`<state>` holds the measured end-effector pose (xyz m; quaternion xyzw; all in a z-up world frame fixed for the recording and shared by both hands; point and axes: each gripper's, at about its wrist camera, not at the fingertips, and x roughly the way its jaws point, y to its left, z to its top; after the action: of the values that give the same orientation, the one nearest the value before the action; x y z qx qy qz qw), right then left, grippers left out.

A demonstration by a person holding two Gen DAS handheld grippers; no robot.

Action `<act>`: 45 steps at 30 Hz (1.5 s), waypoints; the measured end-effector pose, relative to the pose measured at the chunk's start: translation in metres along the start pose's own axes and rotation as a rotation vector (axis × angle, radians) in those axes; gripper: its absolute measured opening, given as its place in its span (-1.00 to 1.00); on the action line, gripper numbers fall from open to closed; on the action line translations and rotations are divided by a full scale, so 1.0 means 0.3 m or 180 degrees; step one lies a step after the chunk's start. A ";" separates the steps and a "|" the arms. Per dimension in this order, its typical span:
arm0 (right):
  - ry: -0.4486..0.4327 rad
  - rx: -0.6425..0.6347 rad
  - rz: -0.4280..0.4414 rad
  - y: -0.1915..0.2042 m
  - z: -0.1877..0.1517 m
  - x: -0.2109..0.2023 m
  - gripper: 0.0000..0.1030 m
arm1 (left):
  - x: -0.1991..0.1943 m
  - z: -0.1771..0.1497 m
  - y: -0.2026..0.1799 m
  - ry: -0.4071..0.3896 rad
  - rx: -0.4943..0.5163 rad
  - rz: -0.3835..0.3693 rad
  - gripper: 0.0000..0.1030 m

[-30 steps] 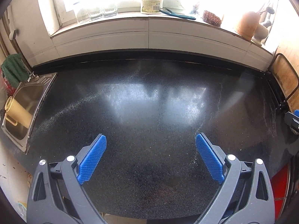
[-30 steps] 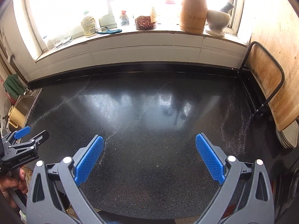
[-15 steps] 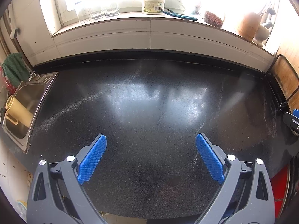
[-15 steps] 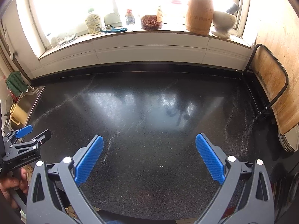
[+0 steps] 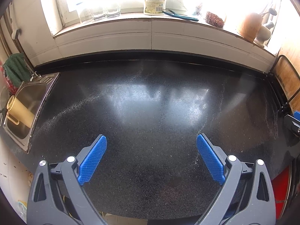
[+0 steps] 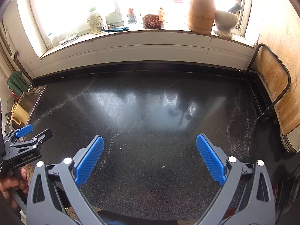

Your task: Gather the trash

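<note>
Counter: black speckled worktop (image 5: pixel 150 97) fills both views, glossy with window glare in the middle and pale dusty streaks across it.
Left gripper: left gripper (image 5: pixel 151 144) hovers over the near part of the counter, its blue pads (image 5: pixel 92 159) spread wide, released, with only bare counter between them.
Right gripper: right gripper (image 6: pixel 150 144) hovers likewise, pads (image 6: pixel 210 159) far apart, released, gripping nothing.
Left gripper in the right view: seen from the side at the far left, beyond the right gripper's left finger, held by a hand (image 6: pixel 11 185) on its handle.
Trash: I cannot make out any piece of trash on the counter, only a few tiny pale specks (image 6: pixel 163 166) between the right gripper's fingers.
Sink: steel sink (image 5: pixel 28 101) far out past the left finger, with a yellow jug (image 5: pixel 18 112) lying in it and a green cloth (image 5: pixel 14 69) behind.
Windowsill: straight ahead of the fingers, well apart from them; a labelled bottle (image 6: pixel 95 21), a teal-handled peeler (image 6: pixel 115 28), clear glasses (image 5: pixel 99 14), a bowl of reddish bits (image 6: pixel 152 21), a wooden utensil holder (image 6: pixel 201 14) and a mortar with pestle (image 6: pixel 226 21).
Right side: wooden board (image 6: pixel 271 86) in a black wire rack, beyond the right finger.
</note>
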<state>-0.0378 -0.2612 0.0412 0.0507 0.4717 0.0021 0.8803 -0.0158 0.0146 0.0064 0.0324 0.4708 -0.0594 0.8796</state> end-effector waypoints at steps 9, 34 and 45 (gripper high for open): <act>0.0017 0.0007 0.0008 -0.004 -0.009 0.000 0.86 | 0.002 -0.006 0.000 0.0011 0.0010 0.0013 0.82; -0.0022 -0.0032 0.0015 -0.011 0.003 -0.008 0.86 | -0.001 -0.005 0.005 0.0001 -0.0042 0.0053 0.82; -0.0011 -0.0042 0.0021 -0.008 0.006 -0.003 0.86 | 0.005 0.002 0.010 -0.0007 -0.0056 0.0039 0.82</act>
<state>-0.0369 -0.2638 0.0427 0.0464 0.4700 0.0082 0.8814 -0.0139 0.0176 0.0054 0.0276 0.4701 -0.0499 0.8808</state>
